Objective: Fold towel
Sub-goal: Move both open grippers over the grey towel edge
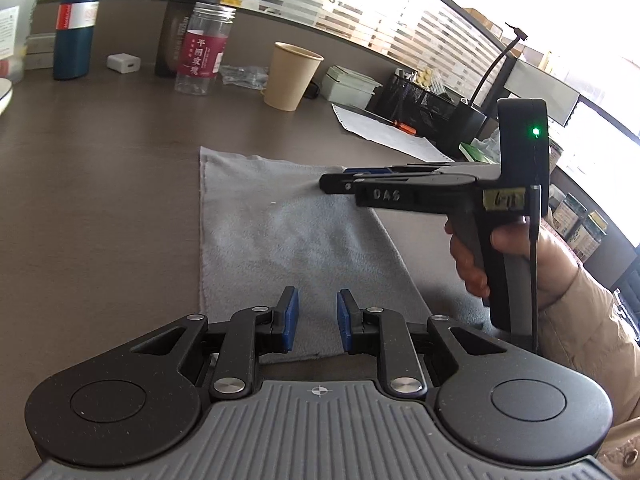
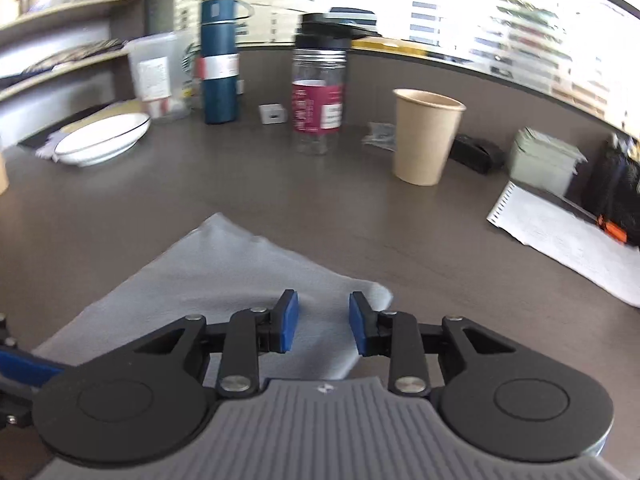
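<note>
Pale grey-blue terry towel is lying flat on the dark brown desk, its long axis running away from the person toward the tan paper cup. Left gripper is hovering over the near short edge, blue pads parted, nothing between them. Right gripper is hanging over the far right corner, likewise parted and empty. Each is sitting nearest its own end, the towel below and ahead.
</note>
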The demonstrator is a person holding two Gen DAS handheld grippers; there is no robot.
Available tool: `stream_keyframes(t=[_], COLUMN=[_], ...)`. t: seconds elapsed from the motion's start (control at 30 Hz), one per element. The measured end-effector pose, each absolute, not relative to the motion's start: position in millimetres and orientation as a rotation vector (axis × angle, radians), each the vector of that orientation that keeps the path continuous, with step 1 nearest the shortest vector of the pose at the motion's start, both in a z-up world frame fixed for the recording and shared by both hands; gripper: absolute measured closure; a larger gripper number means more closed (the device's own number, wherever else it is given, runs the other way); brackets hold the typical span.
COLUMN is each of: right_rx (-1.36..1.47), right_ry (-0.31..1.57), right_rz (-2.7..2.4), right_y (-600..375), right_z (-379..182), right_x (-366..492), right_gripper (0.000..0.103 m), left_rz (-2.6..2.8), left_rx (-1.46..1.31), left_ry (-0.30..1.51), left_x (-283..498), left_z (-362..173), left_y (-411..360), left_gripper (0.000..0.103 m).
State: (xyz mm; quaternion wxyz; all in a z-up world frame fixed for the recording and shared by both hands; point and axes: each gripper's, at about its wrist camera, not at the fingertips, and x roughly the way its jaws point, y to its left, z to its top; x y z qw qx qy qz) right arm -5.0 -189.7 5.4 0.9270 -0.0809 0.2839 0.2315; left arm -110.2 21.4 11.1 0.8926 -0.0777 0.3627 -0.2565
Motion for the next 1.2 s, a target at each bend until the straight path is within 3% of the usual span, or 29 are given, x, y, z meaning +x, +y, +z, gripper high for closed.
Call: stream_keyframes(t=[0.73,1.0,1.2], right_rx=[-0.175,-0.124,-0.004], right_ry=[0.577,0.549,0.555], right_rz=[0.589,0.562,0.447], right_y=[-201,-214,-235], right_z=[5,14,22], right_x=[-63,-57,-22], right_gripper=[0.071,0.071,0.071], left_rz=[-0.485,-0.469,-0.4], left_rx=[-0.198,-0.201,-0.215], left_ry=[0.75,0.708,0.669], left_x=[-82,-85,-36], left_z=[12,27,40], left_y=[19,29,42], left_gripper=[0.071,0.071,0.071])
